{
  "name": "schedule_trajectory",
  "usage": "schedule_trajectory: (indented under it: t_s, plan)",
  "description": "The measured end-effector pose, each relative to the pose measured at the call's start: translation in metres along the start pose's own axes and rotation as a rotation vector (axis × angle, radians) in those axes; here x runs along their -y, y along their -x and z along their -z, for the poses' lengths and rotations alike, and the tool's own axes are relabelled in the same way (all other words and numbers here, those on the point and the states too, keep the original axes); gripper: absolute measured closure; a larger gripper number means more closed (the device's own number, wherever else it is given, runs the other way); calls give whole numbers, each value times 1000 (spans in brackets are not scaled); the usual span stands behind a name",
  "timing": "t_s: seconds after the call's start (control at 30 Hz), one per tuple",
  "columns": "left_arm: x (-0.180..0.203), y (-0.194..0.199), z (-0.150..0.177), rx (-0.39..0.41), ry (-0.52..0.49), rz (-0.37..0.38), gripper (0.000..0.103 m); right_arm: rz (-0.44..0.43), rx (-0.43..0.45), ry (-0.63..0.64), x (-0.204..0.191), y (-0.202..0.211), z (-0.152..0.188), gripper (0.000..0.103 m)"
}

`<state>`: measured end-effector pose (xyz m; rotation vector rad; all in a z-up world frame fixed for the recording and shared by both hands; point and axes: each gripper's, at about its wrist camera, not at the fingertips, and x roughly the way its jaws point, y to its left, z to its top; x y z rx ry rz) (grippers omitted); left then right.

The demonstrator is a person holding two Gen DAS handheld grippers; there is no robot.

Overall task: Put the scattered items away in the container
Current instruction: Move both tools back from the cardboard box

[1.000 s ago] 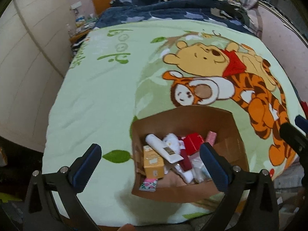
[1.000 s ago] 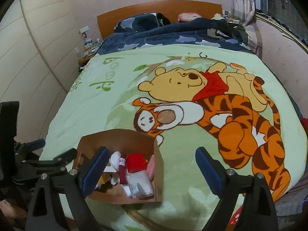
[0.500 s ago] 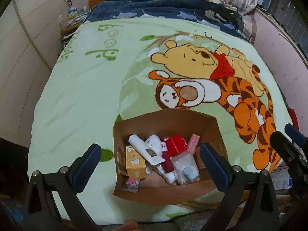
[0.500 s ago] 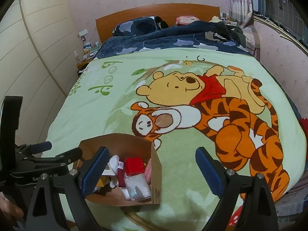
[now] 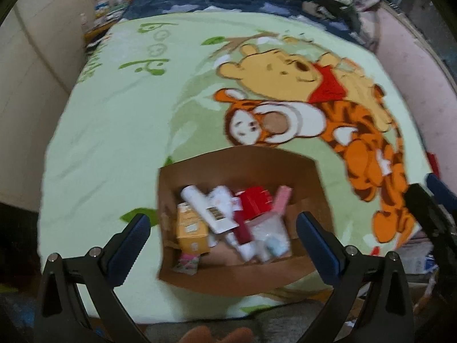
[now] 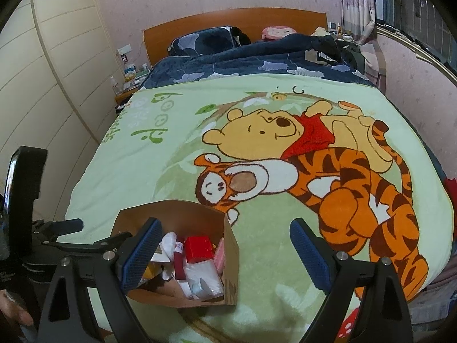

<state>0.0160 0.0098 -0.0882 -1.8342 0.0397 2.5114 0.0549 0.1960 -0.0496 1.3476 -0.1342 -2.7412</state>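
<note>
With the box [image 5: 240, 168] filled and the blanket [image 6: 137, 177] bare, both tools, left tool [image 5: 222, 237] and right tool [image 6: 225, 254], were held open and empty; a final sweep for strays was judged sufficient.

Open cardboard box [image 5: 240, 168], items [image 5: 228, 217] inside

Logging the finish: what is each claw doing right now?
Left claw: open, empty, above the cardboard box.
Right claw: open, empty.

The blanket [image 6: 142, 177] is pale green, printed with a yellow bear and an orange, black-striped tiger. On it, the cardboard box [image 6: 230, 260] is plain brown; beyond it, a navy leaf-patterned duvet [image 6: 242, 63].
</note>
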Motion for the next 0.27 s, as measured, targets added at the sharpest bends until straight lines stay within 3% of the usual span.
schedule_trajectory:
  t_s: [0.07,0.17,0.27]
  plan:
    - [0,-2,0,-9,-4,-21,0,-2,2,1,-1,1,0,10]
    - [-5,-3,2,-28,28,64,0,-4,1,7,-2,0,0,10]
    - [0,1,3,-20,-3,25,0,-7,-1,13,-5,0,0,10]
